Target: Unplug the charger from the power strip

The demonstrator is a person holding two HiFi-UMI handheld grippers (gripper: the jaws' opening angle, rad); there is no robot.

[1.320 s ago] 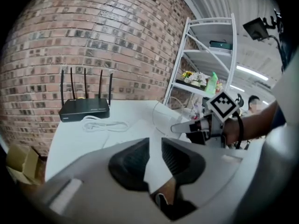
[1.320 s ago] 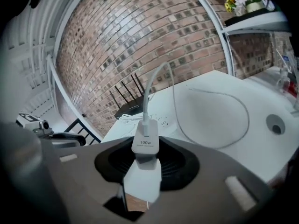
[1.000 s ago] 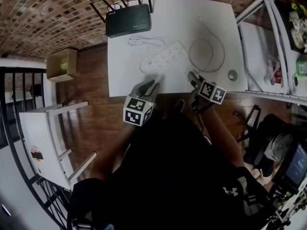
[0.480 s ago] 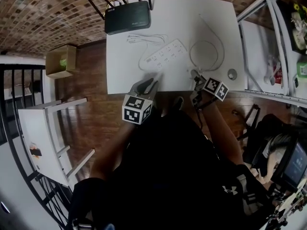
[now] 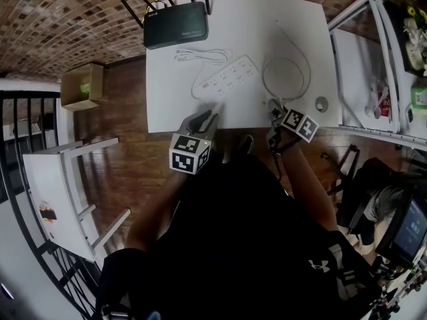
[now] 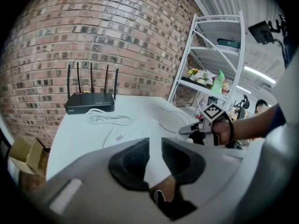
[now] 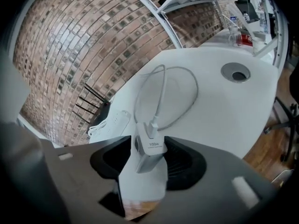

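Charger (image 7: 150,146) lay flat on the white table (image 5: 267,19) near the front edge, out of the power strip (image 5: 230,77) and apart from it. We judged the unplugging done. Its white cable (image 7: 187,101) was plugged into its far end and ran off in a loose loop across the tabletop.

Right gripper (image 7: 148,155): the jaws had just been opening and stood wide. The charger lay between them, with a gap on either side, so we read it as let go and not held. What seemed left was to draw this gripper back clear of the charger.

Left gripper (image 6: 155,155): it hung at the table's front edge, jaws part-way apart, with only bare tabletop showing through the gap. It held nothing.

Around: a black router (image 5: 175,25) with upright aerials stood at the back of the table by the brick wall. A bundled white cord (image 5: 200,55) lay between the router and the strip. There was a round cable hole (image 7: 237,73) to the right and a white shelf unit (image 6: 219,55) beyond that. A cardboard box (image 5: 83,87) sat on the floor to the left. We saw nothing blocking a withdrawal, though the cable loop lay close enough to snag.
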